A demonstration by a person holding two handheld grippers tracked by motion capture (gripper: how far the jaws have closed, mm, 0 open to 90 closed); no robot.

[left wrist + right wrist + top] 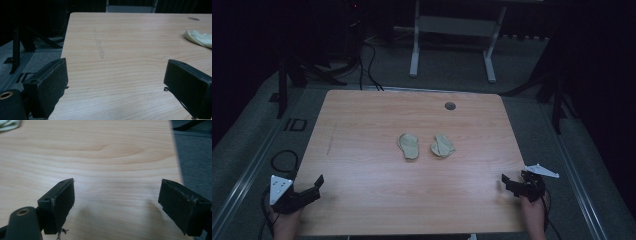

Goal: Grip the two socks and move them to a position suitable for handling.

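Holding your left gripper (pixel 316 184) at the near left corner of the surface (pixel 362 200), you have its jaws spread wide with nothing between them; the left gripper view shows bare wood grain in the gap. Your right gripper (pixel 507 182) sits at the near right edge, jaws likewise wide apart and empty, with only its own shadows on the wood in the right gripper view.

Farther out, near the middle of the surface, lie two pale folded cloths side by side, close together but apart: the left cloth (pixel 409 145) and the right cloth (pixel 443 145). Both are well apart from either gripper, ahead of you and roughly between the two.

In the left gripper view a cloth (pixel 200 38) is cut off by the right edge of the frame. In the right gripper view only a corner of a cloth (pixel 9 125) shows at the top left. The dim light makes the folds hard to read. Beyond the cloths a small dark round grommet (pixel 450 106) sits near the far edge.
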